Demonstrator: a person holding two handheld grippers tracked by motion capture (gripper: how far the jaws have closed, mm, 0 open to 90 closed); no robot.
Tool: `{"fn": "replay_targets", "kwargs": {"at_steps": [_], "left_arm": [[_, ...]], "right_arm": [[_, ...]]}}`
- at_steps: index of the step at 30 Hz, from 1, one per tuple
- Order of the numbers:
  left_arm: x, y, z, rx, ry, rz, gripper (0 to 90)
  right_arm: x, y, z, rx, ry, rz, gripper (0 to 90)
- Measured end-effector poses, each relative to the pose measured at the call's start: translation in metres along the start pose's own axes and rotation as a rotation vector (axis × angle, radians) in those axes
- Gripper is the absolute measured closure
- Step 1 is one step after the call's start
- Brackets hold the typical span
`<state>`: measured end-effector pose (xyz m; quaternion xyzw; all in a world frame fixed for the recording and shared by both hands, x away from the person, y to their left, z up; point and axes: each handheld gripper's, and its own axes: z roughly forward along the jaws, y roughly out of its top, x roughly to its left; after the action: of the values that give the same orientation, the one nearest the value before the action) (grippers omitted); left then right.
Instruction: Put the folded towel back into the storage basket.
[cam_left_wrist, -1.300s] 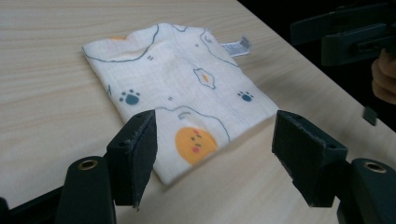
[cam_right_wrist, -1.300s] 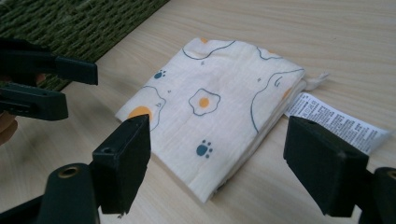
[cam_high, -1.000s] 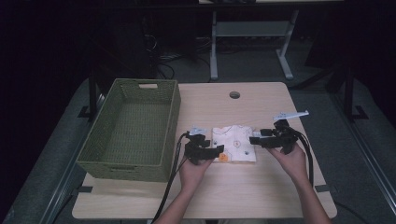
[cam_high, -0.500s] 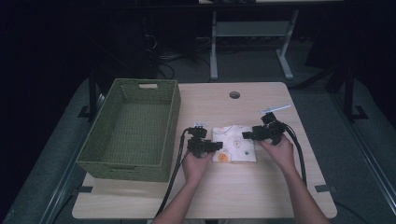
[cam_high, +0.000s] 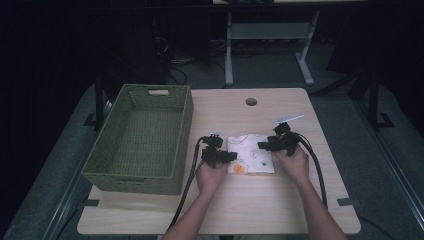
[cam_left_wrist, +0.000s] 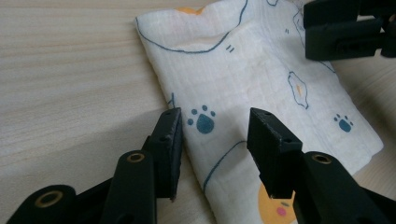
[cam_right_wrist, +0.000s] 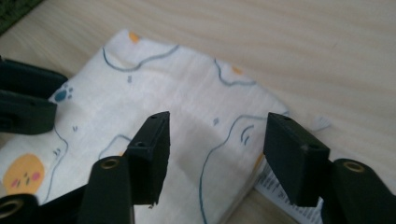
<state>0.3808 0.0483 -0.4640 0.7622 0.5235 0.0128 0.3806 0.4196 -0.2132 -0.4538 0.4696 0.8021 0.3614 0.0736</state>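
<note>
A pale, matt wooden counter (cam_high: 280, 200) with fine straight grain was seen. The folded white printed cloth (cam_left_wrist: 261, 84) was a soft, crinkled woven gauze, matt throughout. The green rectangular basket (cam_high: 140, 145) was woven and rough-textured. Both black tongs (cam_left_wrist: 215, 140) (cam_right_wrist: 217, 149) were of matt moulded plastic, set with small brass-coloured metal eyelets.

both grippers, left gripper (cam_high: 231, 156) and right gripper (cam_high: 261, 145), have closed in over the cloth (cam_high: 251, 154).

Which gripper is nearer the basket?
The left gripper, at the folded cloth's basket-side edge; the right gripper is across the cloth, farther from the green basket.
</note>
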Motion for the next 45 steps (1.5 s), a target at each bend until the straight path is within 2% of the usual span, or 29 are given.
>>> {"fn": "replay_targets", "kwargs": {"at_steps": [3, 10, 14, 16, 25, 29, 32, 33, 34, 35, 37, 38, 39, 40, 45], "left_arm": [[0.001, 0.001, 0.001, -0.001, -0.002, -0.003, 59.8], [0.002, 0.001, 0.001, 0.002, -0.003, 0.002, 63.0], [0.002, 0.001, 0.001, 0.002, -0.002, 0.002, 63.0], [0.002, 0.001, 0.001, 0.002, 0.0, 0.002, 63.0], [0.001, 0.002, 0.002, 0.012, -0.004, 0.005, 64.5], [-0.001, 0.003, 0.003, 0.017, -0.002, 0.019, 66.6], [0.0, 0.003, 0.004, 0.019, -0.003, 0.031, 70.7], [0.0, 0.003, 0.004, 0.019, -0.003, 0.031, 72.1], [0.001, 0.003, 0.004, 0.021, -0.008, 0.034, 74.3], [0.001, 0.003, 0.004, 0.021, -0.008, 0.034, 76.1], [0.002, 0.003, 0.005, 0.025, -0.017, 0.03, 80.5], [0.002, 0.003, 0.006, 0.026, -0.024, 0.026, 82.1], [0.002, 0.003, 0.006, 0.026, -0.024, 0.026, 83.2], [0.001, 0.003, 0.006, 0.025, -0.026, 0.026, 84.3], [0.002, 0.004, 0.003, 0.023, -0.039, 0.029, 86.2]], "right_arm": [[0.001, 0.003, 0.0, -0.005, -0.011, 0.004, 41.6], [-0.002, -0.001, 0.008, 0.045, -0.028, 0.017, 40.9], [-0.001, -0.001, 0.006, 0.034, -0.039, 0.021, 41.1], [0.001, 0.0, 0.005, 0.034, -0.062, 0.011, 40.6], [0.001, -0.002, 0.009, 0.071, -0.063, 0.031, 39.6], [0.005, -0.002, 0.01, 0.073, -0.09, 0.022, 44.9], [0.008, -0.002, 0.011, 0.069, -0.082, 0.04, 59.5], [0.008, -0.002, 0.011, 0.069, -0.082, 0.04, 59.5], [0.008, -0.002, 0.012, 0.063, -0.061, 0.063, 69.2], [0.008, -0.002, 0.012, 0.061, -0.046, 0.073, 72.7], [0.005, -0.003, 0.013, 0.057, 0.013, 0.125, 78.0], [0.002, -0.004, 0.014, 0.052, 0.038, 0.141, 79.4], [0.002, -0.004, 0.014, 0.052, 0.038, 0.141, 79.4], [-0.002, -0.006, 0.015, 0.045, 0.096, 0.195, 81.3], [-0.006, -0.011, 0.012, 0.033, 0.134, 0.223, 82.1]]}}
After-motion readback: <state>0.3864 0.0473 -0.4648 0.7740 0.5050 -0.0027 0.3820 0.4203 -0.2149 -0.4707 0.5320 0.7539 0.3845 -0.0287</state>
